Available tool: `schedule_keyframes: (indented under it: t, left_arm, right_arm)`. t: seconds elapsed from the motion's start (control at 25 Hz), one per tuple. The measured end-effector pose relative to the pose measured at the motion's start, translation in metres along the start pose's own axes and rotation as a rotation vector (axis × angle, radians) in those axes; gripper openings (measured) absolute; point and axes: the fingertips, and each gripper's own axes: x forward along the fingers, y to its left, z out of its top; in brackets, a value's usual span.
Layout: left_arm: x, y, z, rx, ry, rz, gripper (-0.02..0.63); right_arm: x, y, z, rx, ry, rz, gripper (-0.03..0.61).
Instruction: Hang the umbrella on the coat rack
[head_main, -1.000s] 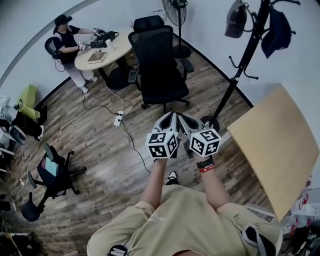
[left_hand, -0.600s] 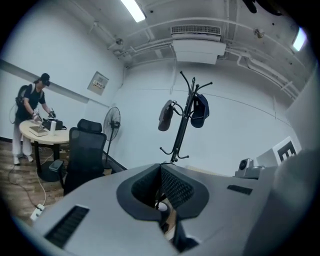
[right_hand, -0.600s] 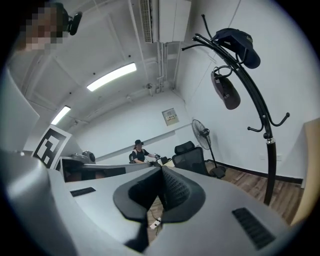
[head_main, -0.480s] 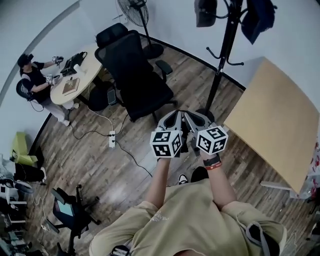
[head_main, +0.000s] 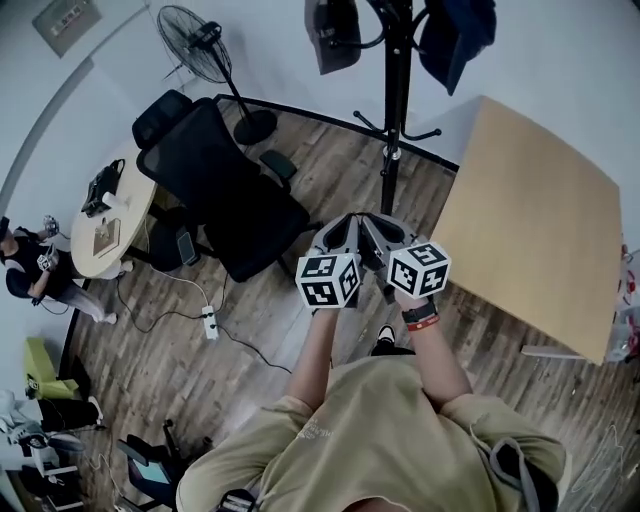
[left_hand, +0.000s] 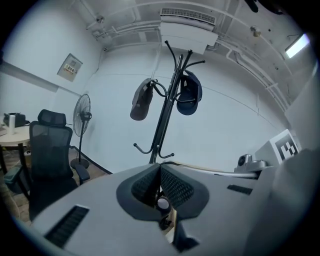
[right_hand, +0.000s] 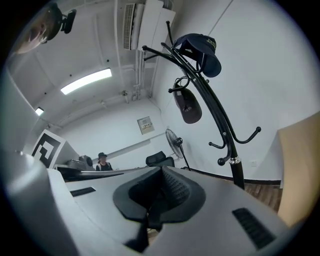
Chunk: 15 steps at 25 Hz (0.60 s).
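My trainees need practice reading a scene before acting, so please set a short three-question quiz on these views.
1. True or false: the rack is bare.
2. In the head view, what stands right of the rack? A) fan B) table C) chair
3. Fill in: in its own view, the left gripper has its jaws ____ (together/apart).

Key: 1 false, a cap hangs on it; 2 B; 3 together.
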Motion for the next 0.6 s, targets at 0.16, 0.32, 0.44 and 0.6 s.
schedule_keyframes:
  t: [0.16,0.32,0.44,0.6]
  left_arm:
    - [0.046,-0.012,0.013,0.020,0.000,-0.024,0.023]
    - [0.088,-0.010,0.017,0.041,0.016,-0.069,0.023]
    - [0.119,0.004,0.013,0.049,0.046,-0.100,0.023]
    - [0.149,0.011,0.021,0.064,0.080,-0.155,0.023]
  right_arm:
    - [0.004,-0.040,0.022,-0.001,-0.014,-0.024,0.015]
    - [0.022,-0.080,0.037,0.019,-0.032,-0.066,0.015]
    - [0.044,-0.101,0.033,0.044,-0.017,-0.088,0.015]
    - [0.062,-0.123,0.045,0.066,0.015,-0.140,0.015]
